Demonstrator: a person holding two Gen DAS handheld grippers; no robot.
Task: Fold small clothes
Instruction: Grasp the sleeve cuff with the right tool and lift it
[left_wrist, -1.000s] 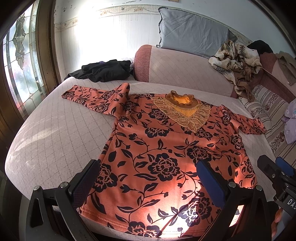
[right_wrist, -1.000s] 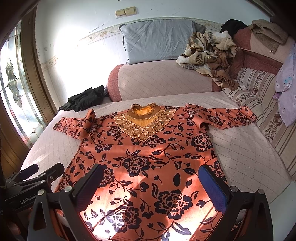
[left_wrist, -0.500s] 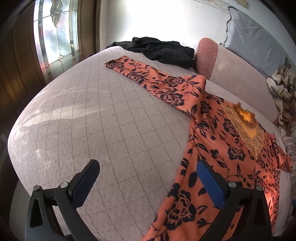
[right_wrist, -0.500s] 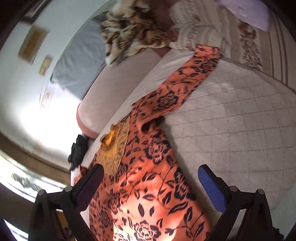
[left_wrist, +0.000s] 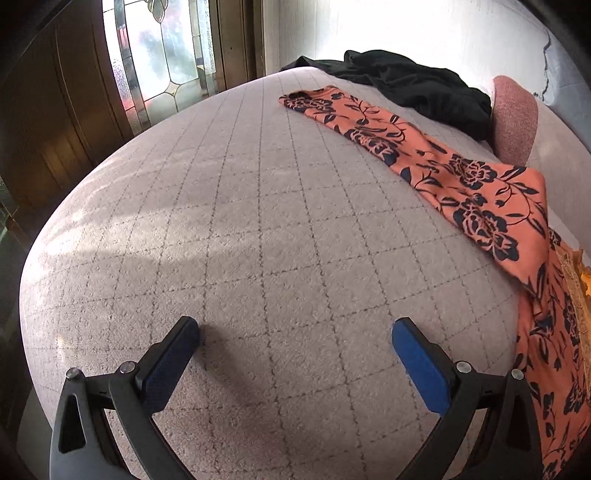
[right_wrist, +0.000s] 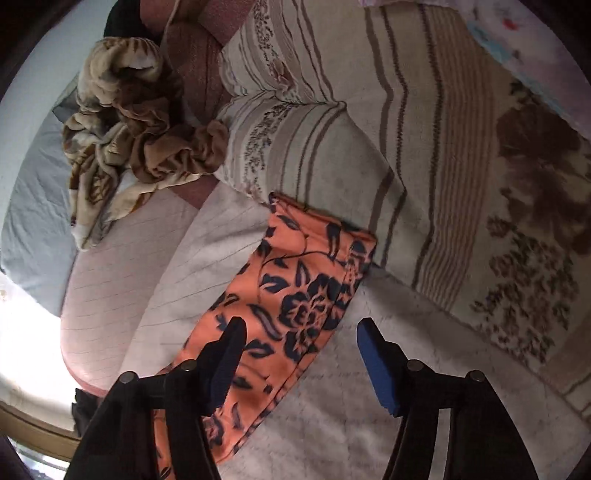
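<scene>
Left gripper (left_wrist: 295, 332): jaws spread wide, nothing between them, over bare quilted bedcover (left_wrist: 258, 221); its shadow falls on the cover just ahead of the left finger. Top (left_wrist: 472, 192), orange with dark flowers: lies flat on the bedcover, beyond and right of the right finger; one sleeve runs diagonally away from the fingers toward the far edge of the bed, cuff at the far end, body continuing down the right margin. Gold lace neckline (left_wrist: 576, 280): a sliver at the right edge, past the right finger. Black garment (left_wrist: 413, 88): crumpled heap far ahead of the fingers, just behind the sleeve's cuff end, touching or nearly so. Pink bolster (left_wrist: 513, 110): far right, behind the black heap. Leaded window (left_wrist: 162, 55) and dark wood frame: far ahead, left of the left finger. Right gripper (right_wrist: 299, 332): jaws part open, having just been closing, gripping nothing; the other sleeve (right_wrist: 295, 295) lies under and ahead of the gap, its long edge passing between the fingers, the left finger over the fabric, the right finger over bare cover; whether either pad touches cloth cannot be told. Cuff end of this sleeve butts against a striped blanket (right_wrist: 369, 147) ahead of the fingers. Brown patterned throw (right_wrist: 129, 140): bunched, far ahead and left. Grey pillow (right_wrist: 33, 206): far left.
</scene>
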